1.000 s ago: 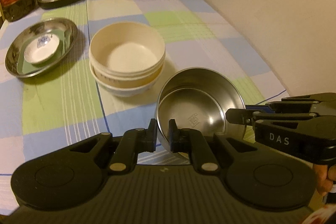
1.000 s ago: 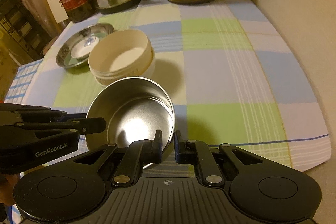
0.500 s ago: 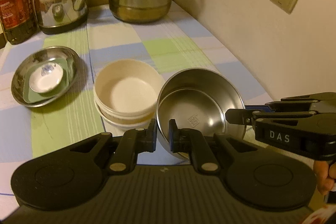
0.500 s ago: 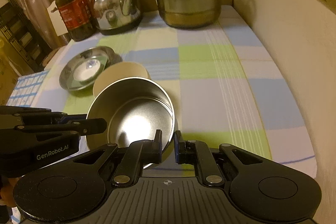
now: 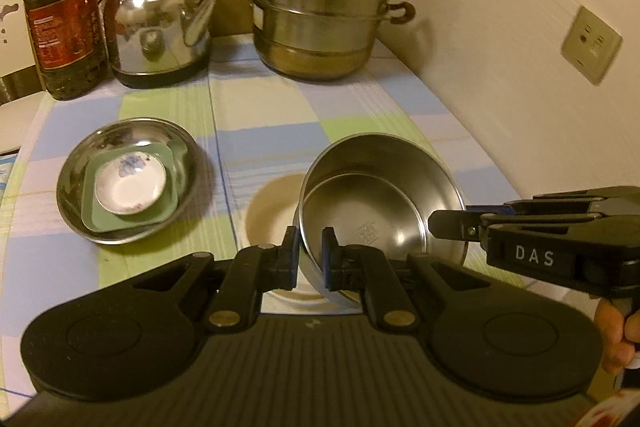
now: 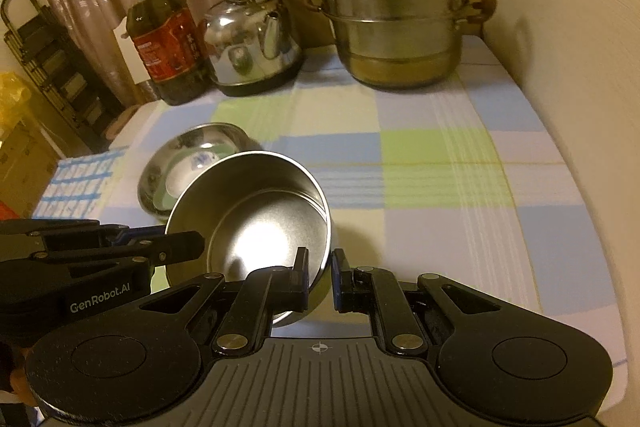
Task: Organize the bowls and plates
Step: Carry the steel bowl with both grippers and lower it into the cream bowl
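Note:
A deep steel bowl [image 5: 384, 211] is held in the air by both grippers. My left gripper [image 5: 310, 253] is shut on its near left rim. My right gripper [image 6: 320, 273] is shut on its near right rim and also shows in the left wrist view [image 5: 452, 225]. The bowl shows in the right wrist view [image 6: 256, 211] too. Below it sit stacked cream bowls [image 5: 272, 211], mostly hidden by it. To the left a steel dish [image 5: 72, 195] holds a green square plate [image 5: 168, 197] and a small white saucer [image 5: 130, 189].
At the back of the checked tablecloth [image 5: 260, 119] stand an oil bottle [image 5: 64, 23], a steel kettle [image 5: 160, 27] and a stacked steamer pot [image 5: 324, 15]. A wall with sockets [image 5: 592, 45] runs along the right. The table's right edge [image 6: 600, 307] is close.
Both grippers have lifted the steel bowl up and over the cream bowls, which now lie under it. The views have tilted up and show more of the back of the table.

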The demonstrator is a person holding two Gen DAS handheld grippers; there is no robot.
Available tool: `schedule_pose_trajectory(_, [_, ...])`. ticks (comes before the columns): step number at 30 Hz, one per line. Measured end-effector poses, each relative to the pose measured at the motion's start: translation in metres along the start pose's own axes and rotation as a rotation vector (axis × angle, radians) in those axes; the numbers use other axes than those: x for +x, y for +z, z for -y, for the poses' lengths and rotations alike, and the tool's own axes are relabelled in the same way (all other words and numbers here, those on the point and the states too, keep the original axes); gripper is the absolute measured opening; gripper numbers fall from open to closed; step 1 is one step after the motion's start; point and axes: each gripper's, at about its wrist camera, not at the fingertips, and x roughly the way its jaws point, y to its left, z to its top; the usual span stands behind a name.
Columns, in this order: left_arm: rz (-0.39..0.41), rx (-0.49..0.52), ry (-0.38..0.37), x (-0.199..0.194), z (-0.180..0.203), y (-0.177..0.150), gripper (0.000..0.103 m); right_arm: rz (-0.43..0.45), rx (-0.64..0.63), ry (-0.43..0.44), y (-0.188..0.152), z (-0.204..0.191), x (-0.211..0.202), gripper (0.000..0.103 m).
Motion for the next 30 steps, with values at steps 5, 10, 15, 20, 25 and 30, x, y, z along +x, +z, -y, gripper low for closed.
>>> schedule_pose_trajectory(5, [-0.001,-0.024,0.011,0.007,-0.011,0.010,0.010,-0.010,0.012,0.021,0.016,0.000,0.013,0.011])
schedule_pose_trajectory(10, [-0.015,-0.037,0.030,0.017,-0.019,0.013,0.010,-0.031,0.027,0.034,0.024,0.000,0.029,0.011])
schedule_pose_trajectory(15, [-0.037,-0.044,0.037,0.028,-0.026,0.012,0.010,-0.053,0.036,0.037,0.026,0.001,0.043,0.011])
schedule_pose_trajectory(20, [-0.058,-0.052,0.041,0.036,-0.030,0.010,0.010,-0.072,0.046,0.043,0.027,0.003,0.054,0.011])
schedule_pose_trajectory(25, [-0.067,-0.050,0.039,0.040,-0.032,0.010,0.010,-0.091,0.054,0.040,0.026,0.004,0.061,0.011])
schedule_pose_trajectory(30, [-0.078,-0.048,0.035,0.043,-0.031,0.009,0.010,-0.105,0.059,0.033,0.026,0.006,0.063,0.011])
